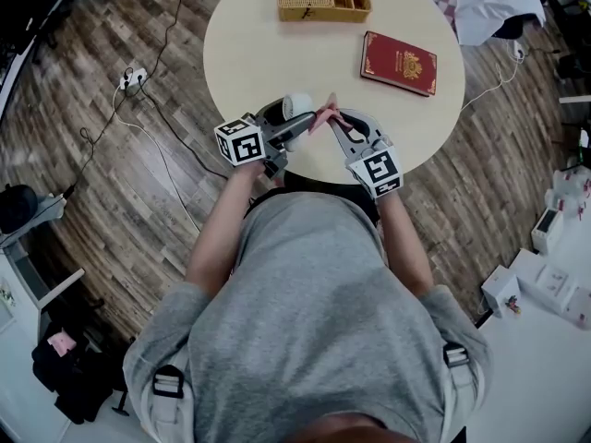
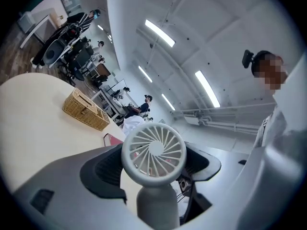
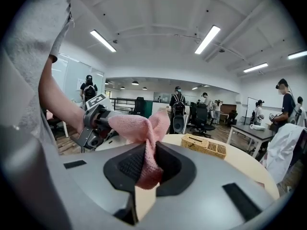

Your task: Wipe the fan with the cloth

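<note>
- Left claw [image 2: 152,164]: clamped on the fan [image 2: 153,150], with the jaws gripping the handle just below the round head.
- Right claw [image 3: 149,166]: clamped on the cloth [image 3: 141,128]. A pinched fold sits between the pads and the rest bunches out loose in front of them.
- Location: the fan is held in the air over the near edge of the bench [image 1: 277,53], close to the person's body and not resting on the surface. The two claws face each other there.
- Contact: in the head view the cloth's free end lies just beside the fan's head. Whether it touches cannot be told from any view.
- Progress, as a judgement: both items are picked up and brought together, so the preparation is done. The wiping itself is at its start or barely under way. No view shows how much of the fan has been covered, so the grille face, rim and handle are all treated as outstanding.
- Fan condition: small, white and hand-held, with a round grille of thin radial spokes about a plain hub and a smooth, stout handle. No dust, marks or damage are visible.
- Cloth condition: pink, with a soft looped weave, crumpled, and looks dry.
- Other items: a basket [image 1: 323,1] and a red book [image 1: 398,63] lie at the far side of the bench, well apart from the work.
</note>
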{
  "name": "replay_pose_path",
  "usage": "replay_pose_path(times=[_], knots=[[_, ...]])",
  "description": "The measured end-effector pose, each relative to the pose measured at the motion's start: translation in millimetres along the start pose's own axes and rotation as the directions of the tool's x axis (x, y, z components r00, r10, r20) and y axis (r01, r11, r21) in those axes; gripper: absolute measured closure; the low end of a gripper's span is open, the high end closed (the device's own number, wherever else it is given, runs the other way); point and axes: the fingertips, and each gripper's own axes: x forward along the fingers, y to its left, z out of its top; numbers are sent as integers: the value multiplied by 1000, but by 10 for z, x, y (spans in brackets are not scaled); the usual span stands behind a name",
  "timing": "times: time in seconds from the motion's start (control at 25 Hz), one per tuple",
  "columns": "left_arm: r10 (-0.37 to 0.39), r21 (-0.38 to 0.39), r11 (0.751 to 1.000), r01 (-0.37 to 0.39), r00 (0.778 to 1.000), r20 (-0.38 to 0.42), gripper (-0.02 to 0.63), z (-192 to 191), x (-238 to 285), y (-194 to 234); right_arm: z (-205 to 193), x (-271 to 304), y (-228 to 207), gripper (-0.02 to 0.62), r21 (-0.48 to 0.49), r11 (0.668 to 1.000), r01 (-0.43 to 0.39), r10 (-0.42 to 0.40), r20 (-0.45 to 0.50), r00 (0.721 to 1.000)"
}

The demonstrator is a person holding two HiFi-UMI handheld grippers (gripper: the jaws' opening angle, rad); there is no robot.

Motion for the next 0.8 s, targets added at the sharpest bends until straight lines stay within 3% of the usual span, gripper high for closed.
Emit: replay_pose_path(times=[0.28, 0.8], knots=[[78, 149, 987, -60, 990, -120, 233, -210, 72, 21, -217, -68, -226, 554, 37, 997, 69, -68, -26, 997], [141, 203, 974, -99, 969, -204, 232, -409, 20, 128, -464, -144, -289, 554, 47, 994, 102, -98, -83, 992]])
